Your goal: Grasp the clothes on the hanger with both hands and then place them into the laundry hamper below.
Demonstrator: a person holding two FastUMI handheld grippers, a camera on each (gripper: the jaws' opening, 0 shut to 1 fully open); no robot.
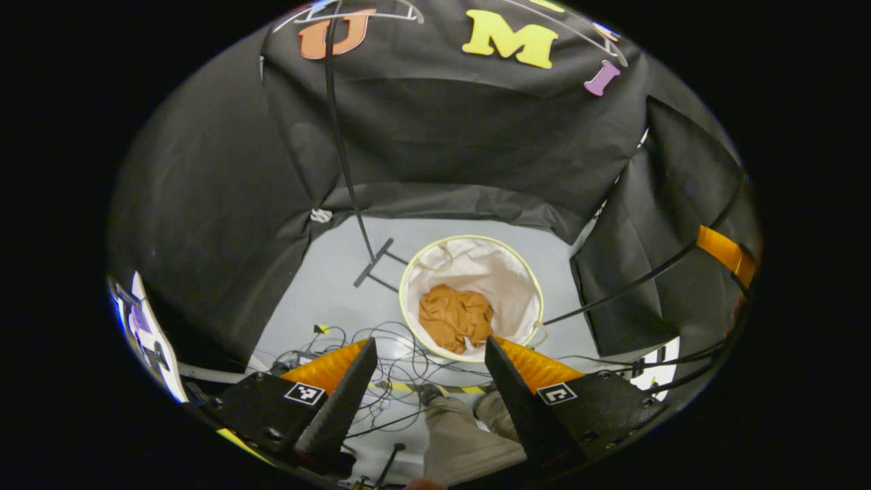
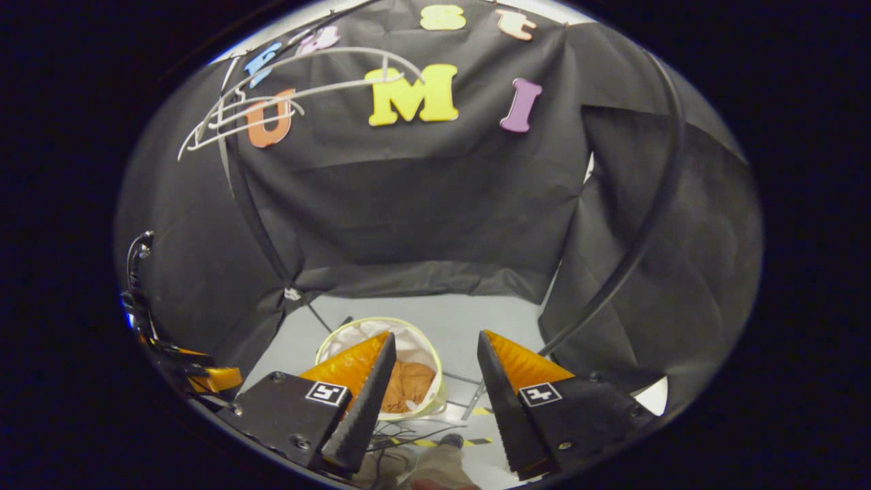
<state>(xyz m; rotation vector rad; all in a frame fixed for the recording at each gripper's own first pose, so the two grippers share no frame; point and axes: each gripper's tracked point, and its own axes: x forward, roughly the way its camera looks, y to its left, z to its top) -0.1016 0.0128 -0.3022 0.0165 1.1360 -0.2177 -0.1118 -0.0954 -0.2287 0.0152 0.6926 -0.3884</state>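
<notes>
The left gripper (image 1: 430, 354) is hanging with its two fingers wide apart and nothing between them. The right gripper (image 2: 433, 347) is the same — spread open and holding nothing. Past the fingers, near the bottom of both views, the person's legs (image 1: 463, 435) are standing on the pale floor (image 1: 326, 286), next to a tangle of thin black wires (image 1: 395, 354).

A little farther on, the laundry hamper (image 1: 416, 272) is sitting on the floor, low down and in front of both grippers. It is round, with a pale rim and soft white cloth walls. The orange clothes (image 1: 454, 316) are lying at its bottom in a crumpled, wrinkly heap. In the left gripper view the heap is lying almost straight ahead between the fingers; in the right gripper view it is peeking out just by the left finger. So the left gripper looks nearer to it.

Far up by the black wall, a thin white hanger (image 2: 286, 109) is hanging bare — the job looks done.
</notes>
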